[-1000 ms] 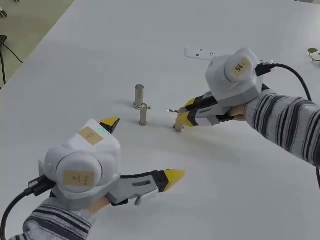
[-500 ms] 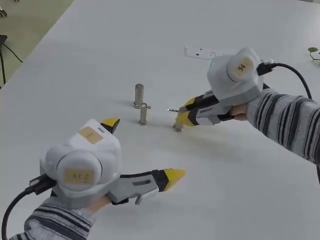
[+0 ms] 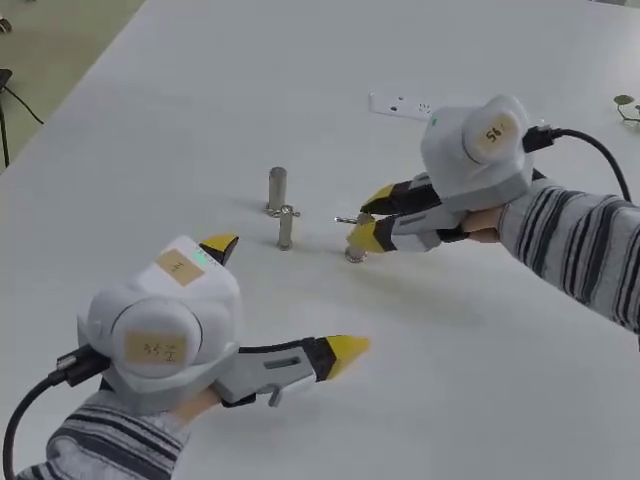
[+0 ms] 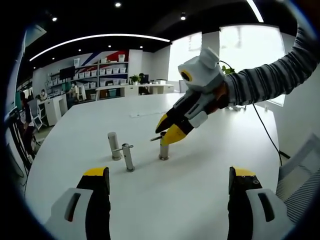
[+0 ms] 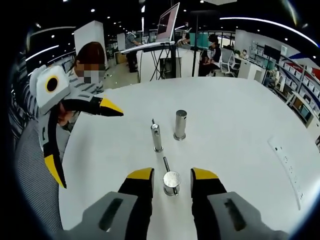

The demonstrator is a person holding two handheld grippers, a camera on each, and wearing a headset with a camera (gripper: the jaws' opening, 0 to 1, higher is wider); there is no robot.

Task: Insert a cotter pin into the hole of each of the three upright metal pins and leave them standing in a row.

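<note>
Astride the nearest metal pin (image 5: 171, 183) on the worktop (image 3: 450, 350), right claw (image 5: 172, 173) stands released, cotter pin (image 5: 165, 163) apparently seated through it; left claw (image 4: 168, 172) parted, idle. Next: back away without toppling it.

Head view overhead, gripper views facing pins (image 3: 286, 228)

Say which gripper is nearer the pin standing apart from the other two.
Right. The right gripper has its open jaws either side of the pin; the left gripper hangs open, well short of it.
</note>
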